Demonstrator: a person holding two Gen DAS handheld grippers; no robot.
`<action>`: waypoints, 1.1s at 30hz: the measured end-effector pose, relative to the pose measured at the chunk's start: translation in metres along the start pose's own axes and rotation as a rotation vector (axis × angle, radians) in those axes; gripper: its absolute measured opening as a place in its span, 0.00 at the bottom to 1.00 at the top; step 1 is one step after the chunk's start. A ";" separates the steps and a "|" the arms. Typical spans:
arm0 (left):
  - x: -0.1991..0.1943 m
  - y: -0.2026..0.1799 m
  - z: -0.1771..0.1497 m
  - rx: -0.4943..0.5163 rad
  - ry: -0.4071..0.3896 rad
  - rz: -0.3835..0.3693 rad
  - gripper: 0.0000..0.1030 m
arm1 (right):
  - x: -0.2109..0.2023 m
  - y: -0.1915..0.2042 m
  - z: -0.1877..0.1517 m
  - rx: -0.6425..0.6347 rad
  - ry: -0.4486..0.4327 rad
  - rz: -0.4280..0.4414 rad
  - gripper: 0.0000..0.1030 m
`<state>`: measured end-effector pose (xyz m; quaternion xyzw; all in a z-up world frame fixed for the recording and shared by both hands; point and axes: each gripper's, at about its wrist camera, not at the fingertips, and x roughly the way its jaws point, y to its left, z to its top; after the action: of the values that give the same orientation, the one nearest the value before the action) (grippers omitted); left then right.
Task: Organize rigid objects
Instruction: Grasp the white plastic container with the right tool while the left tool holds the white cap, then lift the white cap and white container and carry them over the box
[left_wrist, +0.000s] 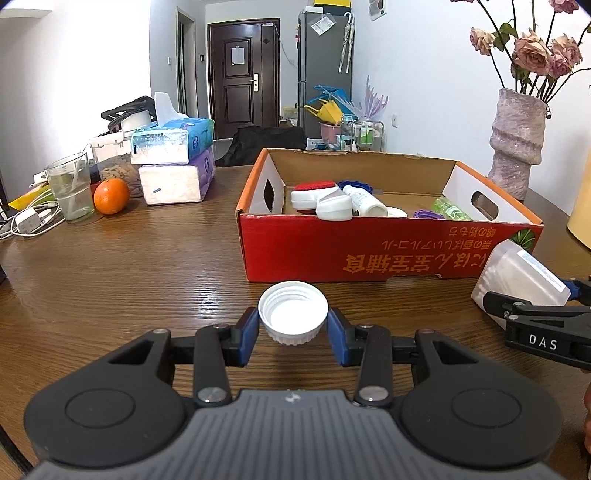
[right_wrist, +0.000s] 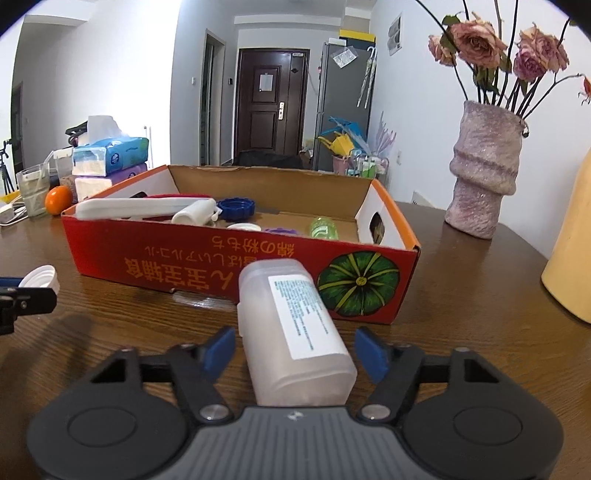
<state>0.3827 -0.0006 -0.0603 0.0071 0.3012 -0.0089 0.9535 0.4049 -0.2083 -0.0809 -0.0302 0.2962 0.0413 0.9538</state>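
Left gripper (left_wrist: 293, 334) pinches cap (left_wrist: 293, 312) by its rim, could pop out; right gripper (right_wrist: 295, 350) released around container (right_wrist: 295, 332), which may roll against box (right_wrist: 236, 266)

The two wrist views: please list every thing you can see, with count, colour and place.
cap: 1, white, on table before box, between left pads
container: 1, translucent white, lying before box, between right pads
box: 1, red-orange cardboard, table middle
items in box: several, white, blue, purple, green, red
tissue packs: 2, blue over purple, stacked far left
orange: 1, orange, beside glass
glass: 1, clear, far left
charger: 1, white, left edge
vase: 1, pinkish, with dried roses, right of box
table: 1, brown wood
left hand-held gripper: 1, black, blue pads, closed on cap
right hand-held gripper: 1, black, blue pads, open around container
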 end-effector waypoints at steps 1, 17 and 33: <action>0.000 0.000 0.000 0.002 0.000 0.002 0.40 | 0.001 -0.001 0.000 0.002 0.007 0.004 0.60; 0.001 -0.001 -0.001 0.006 -0.001 0.011 0.40 | -0.014 0.001 -0.005 0.024 -0.053 0.045 0.39; -0.016 -0.004 -0.001 0.000 -0.058 0.024 0.40 | -0.046 0.011 -0.008 0.040 -0.149 0.067 0.39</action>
<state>0.3688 -0.0047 -0.0514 0.0106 0.2733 0.0024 0.9619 0.3614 -0.2012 -0.0616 0.0017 0.2260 0.0693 0.9717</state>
